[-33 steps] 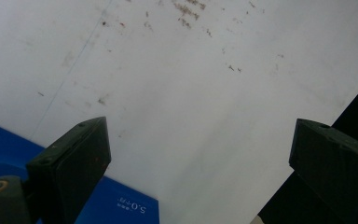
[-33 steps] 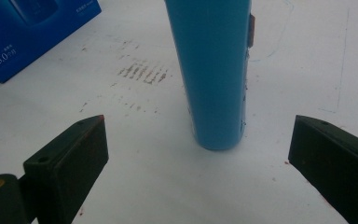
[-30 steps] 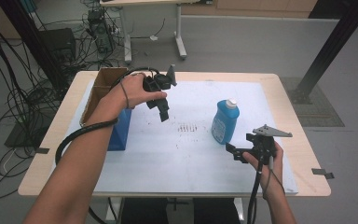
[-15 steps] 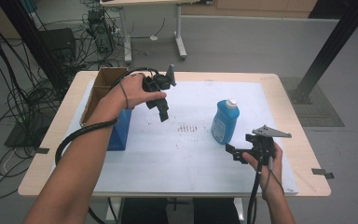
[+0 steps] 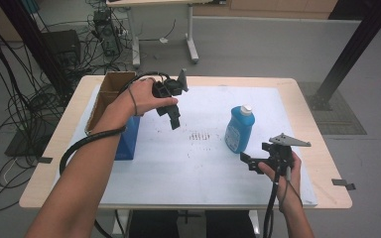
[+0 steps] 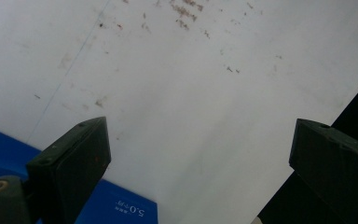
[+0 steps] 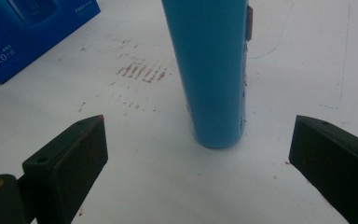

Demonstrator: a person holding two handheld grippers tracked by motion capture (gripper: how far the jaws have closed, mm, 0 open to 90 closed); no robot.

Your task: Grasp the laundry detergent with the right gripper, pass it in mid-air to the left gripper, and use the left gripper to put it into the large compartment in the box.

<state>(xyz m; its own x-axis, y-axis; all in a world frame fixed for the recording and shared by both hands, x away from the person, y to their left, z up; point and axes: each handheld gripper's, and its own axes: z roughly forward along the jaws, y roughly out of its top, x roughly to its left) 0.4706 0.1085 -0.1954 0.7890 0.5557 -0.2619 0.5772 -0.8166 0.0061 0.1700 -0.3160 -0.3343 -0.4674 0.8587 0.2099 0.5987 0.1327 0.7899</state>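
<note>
The left hand (image 5: 146, 96) reaches in from the near left, forearm stretched out over the desk (image 5: 307, 114), and holds the left gripper (image 5: 174, 120) raised above the white sheet (image 5: 198, 163) at the far left, tipped so that it points down toward the sheet. In the left gripper view its jaws stand wide apart with nothing between them, the stained white surface below and a corner of the blue box (image 6: 121, 207) at the near edge. The blue box (image 5: 129, 139) stands at the left of the desk, against an open cardboard box (image 5: 110, 88). The right hand (image 5: 280, 171) comes in from the near right, wrist low, and holds the right gripper (image 5: 246, 161) just near of the blue bottle (image 5: 239, 130), pointing left and slightly away. The bottle stands upright with a white cap, right of the desk's middle. In the right gripper view the jaws are spread wide, and the bottle (image 7: 209, 70) rises between them but farther off, not touched by either jaw.
</note>
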